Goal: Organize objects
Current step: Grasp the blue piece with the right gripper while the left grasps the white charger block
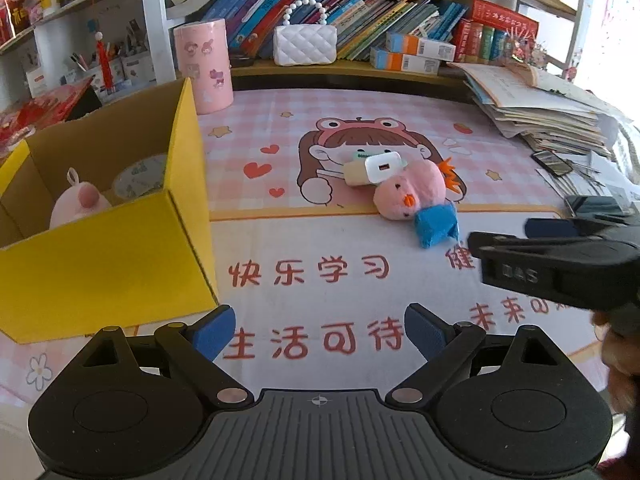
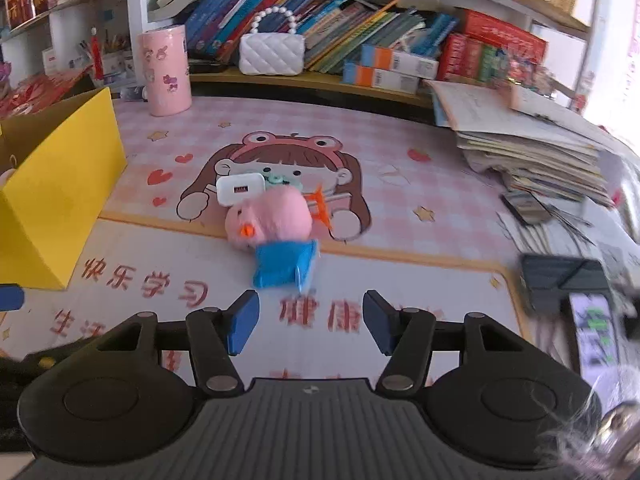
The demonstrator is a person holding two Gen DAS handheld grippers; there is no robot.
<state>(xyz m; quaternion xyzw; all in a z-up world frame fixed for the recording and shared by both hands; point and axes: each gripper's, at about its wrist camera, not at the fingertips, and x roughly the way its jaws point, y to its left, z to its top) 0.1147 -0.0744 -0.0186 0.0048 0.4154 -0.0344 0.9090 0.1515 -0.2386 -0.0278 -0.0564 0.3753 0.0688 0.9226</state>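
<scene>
A pink plush chick with blue clothes lies on the desk mat beside a white charger and a small green item. An open yellow cardboard box stands at the left; it holds a pink plush toy and a round tin. My left gripper is open and empty, low over the mat next to the box. My right gripper is open and empty, just short of the chick; it also shows in the left wrist view.
A pink cylinder and a white quilted bag stand at the back by a bookshelf. A tall stack of papers and phones fill the right side.
</scene>
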